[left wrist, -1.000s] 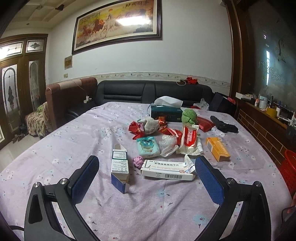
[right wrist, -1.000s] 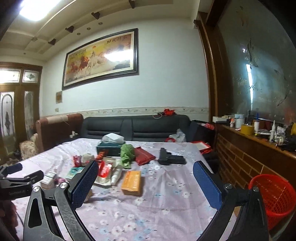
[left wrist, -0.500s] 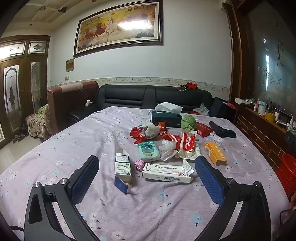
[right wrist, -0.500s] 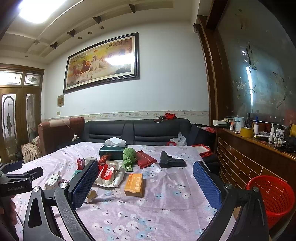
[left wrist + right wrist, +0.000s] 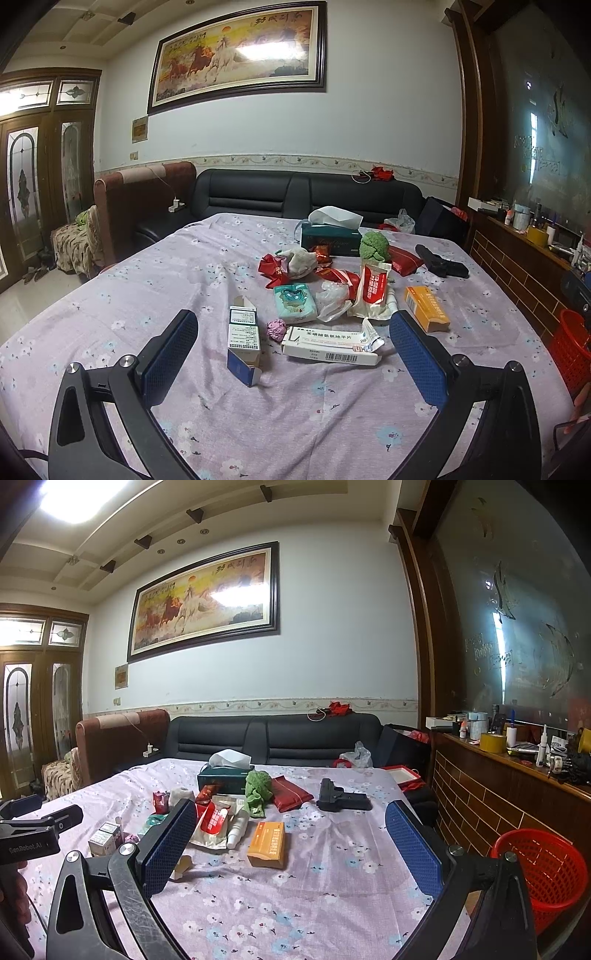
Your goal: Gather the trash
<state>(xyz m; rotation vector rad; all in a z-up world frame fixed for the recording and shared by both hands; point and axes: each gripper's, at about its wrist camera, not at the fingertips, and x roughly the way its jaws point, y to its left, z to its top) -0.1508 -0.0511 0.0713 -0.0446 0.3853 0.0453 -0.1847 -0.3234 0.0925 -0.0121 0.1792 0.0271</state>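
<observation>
Both tongs hang wide and empty above the table's near edge. The left tongs (image 5: 293, 354) face the white medicine box (image 5: 330, 346), the right tongs (image 5: 290, 843) the orange box (image 5: 267, 843); trash clusters mid-table, and the red basket (image 5: 541, 871) waits beside the right edge.

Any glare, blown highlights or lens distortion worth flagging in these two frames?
Left wrist view: glare washes out part of the framed horse painting; fisheye bends the dark wooden pillar. Right wrist view: the ceiling light panel is blown out; the painting shows glare too; corners vignette black.
</observation>
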